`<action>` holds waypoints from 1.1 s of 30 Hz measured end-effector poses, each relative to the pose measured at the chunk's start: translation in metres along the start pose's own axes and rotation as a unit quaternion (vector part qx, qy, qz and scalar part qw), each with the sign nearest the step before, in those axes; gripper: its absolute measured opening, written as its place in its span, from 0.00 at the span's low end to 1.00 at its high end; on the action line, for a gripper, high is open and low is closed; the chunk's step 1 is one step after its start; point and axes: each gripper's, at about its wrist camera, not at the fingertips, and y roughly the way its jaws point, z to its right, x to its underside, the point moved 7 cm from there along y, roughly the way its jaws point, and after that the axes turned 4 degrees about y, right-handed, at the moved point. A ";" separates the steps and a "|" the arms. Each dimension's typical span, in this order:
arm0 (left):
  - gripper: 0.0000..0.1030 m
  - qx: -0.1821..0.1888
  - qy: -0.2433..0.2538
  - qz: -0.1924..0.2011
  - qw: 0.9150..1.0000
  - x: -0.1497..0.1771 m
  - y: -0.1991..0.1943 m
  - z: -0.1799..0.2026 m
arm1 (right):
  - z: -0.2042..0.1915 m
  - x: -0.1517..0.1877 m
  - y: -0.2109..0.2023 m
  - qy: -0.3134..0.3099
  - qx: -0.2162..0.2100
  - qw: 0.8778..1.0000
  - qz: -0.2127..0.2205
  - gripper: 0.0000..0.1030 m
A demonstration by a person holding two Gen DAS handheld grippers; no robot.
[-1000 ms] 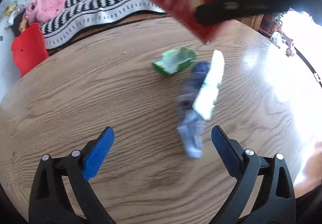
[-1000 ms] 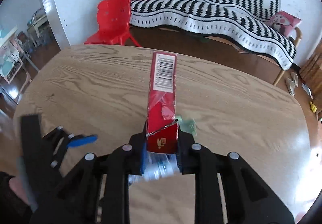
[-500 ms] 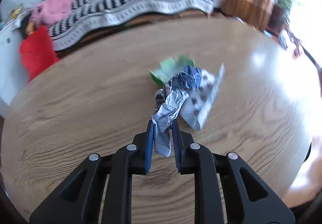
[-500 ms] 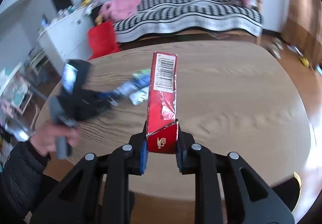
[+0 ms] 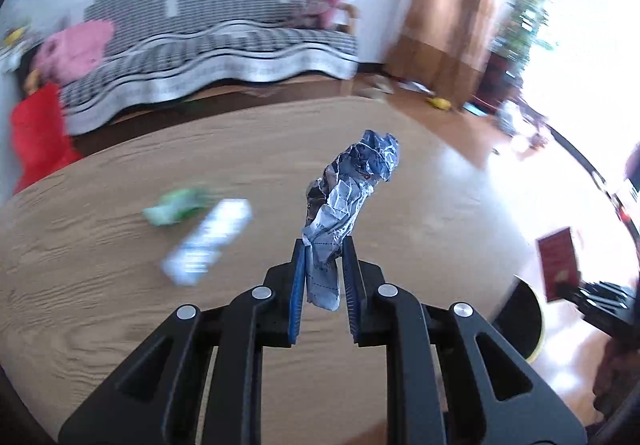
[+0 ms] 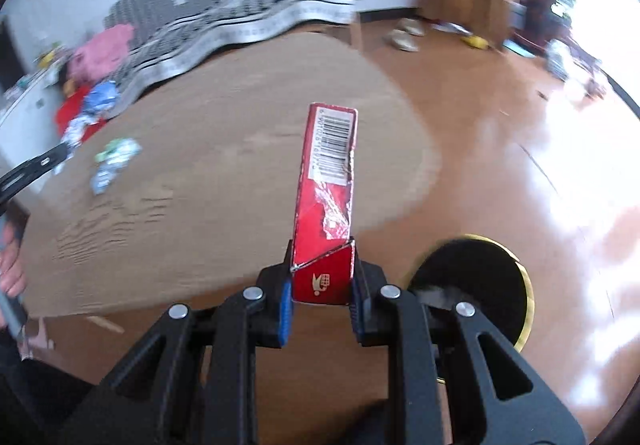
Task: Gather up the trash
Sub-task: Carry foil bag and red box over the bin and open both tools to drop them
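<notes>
Green wrapper (image 5: 176, 205) and white-blue packet (image 5: 208, 241) lie side by side on bench (image 5: 100, 305), left of centre; both blurred, look light, thin, floppy – pinch at raised edge or fold, not flat face

Left gripper (image 5: 324, 265): jaws nearly closed, clamped on lower end of crumpled foil wrapper (image 5: 352, 181), held above bench; soft, crushable, weightless-looking

Right gripper (image 6: 322, 277): jaws narrow, gripping base of red carton (image 6: 328, 185), past bench edge over floor, beside black bin (image 6: 476, 277); carton stiff but torn, hold near folded end
</notes>
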 end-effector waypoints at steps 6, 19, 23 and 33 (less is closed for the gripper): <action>0.17 0.092 0.069 -0.029 0.993 0.027 0.028 0.145 | 0.099 0.015 0.001 0.067 0.049 0.996 -0.016 0.22; 0.17 0.187 0.166 -0.140 0.958 0.120 0.116 0.317 | 0.194 0.051 0.007 0.134 0.067 0.987 -0.058 0.22; 0.17 0.186 0.170 -0.157 0.955 0.125 0.141 0.321 | 0.191 0.047 0.013 0.135 0.063 0.987 -0.063 0.22; 0.23 0.206 0.158 -0.171 0.950 0.126 0.154 0.331 | 0.187 0.041 0.018 0.137 0.060 0.987 -0.060 0.22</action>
